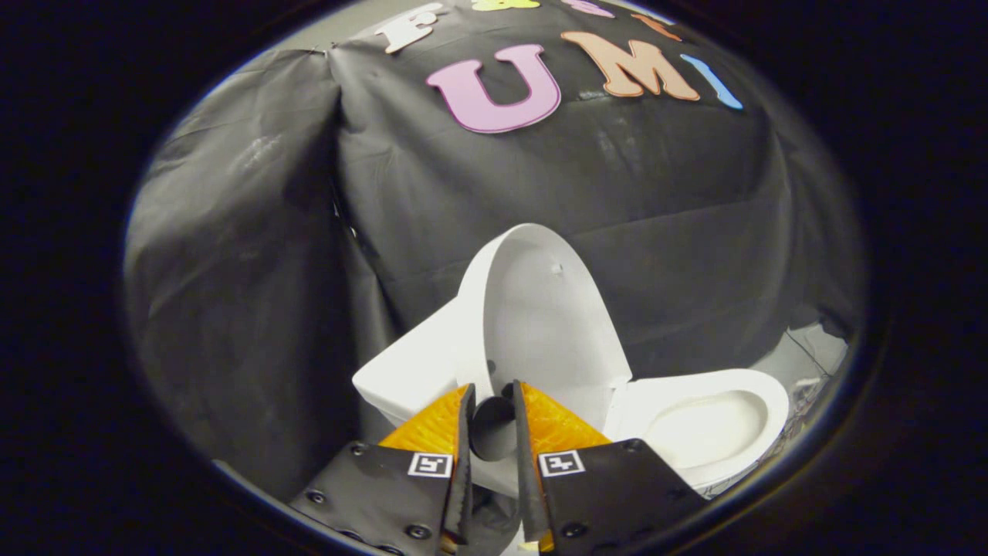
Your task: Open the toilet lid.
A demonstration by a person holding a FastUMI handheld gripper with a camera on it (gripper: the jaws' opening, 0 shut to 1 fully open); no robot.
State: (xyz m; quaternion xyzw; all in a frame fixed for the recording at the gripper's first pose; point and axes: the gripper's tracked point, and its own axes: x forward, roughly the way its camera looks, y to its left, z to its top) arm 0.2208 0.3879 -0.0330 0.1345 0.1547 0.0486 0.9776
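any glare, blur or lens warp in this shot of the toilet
Gripper view: fisheye bends the cloth wall and tilts the toilet; the raised lid and seat are bright yet keep their edges; the gripper looks sharp, its fingers nearly closed on a dark round knob.

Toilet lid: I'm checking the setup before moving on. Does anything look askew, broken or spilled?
Nothing stands out. The toilet lid stands raised, the seat lies flat over the bowl, and no crack or spill shows. The hand-held gripper has its fingers close together with a narrow gap, gripping nothing.
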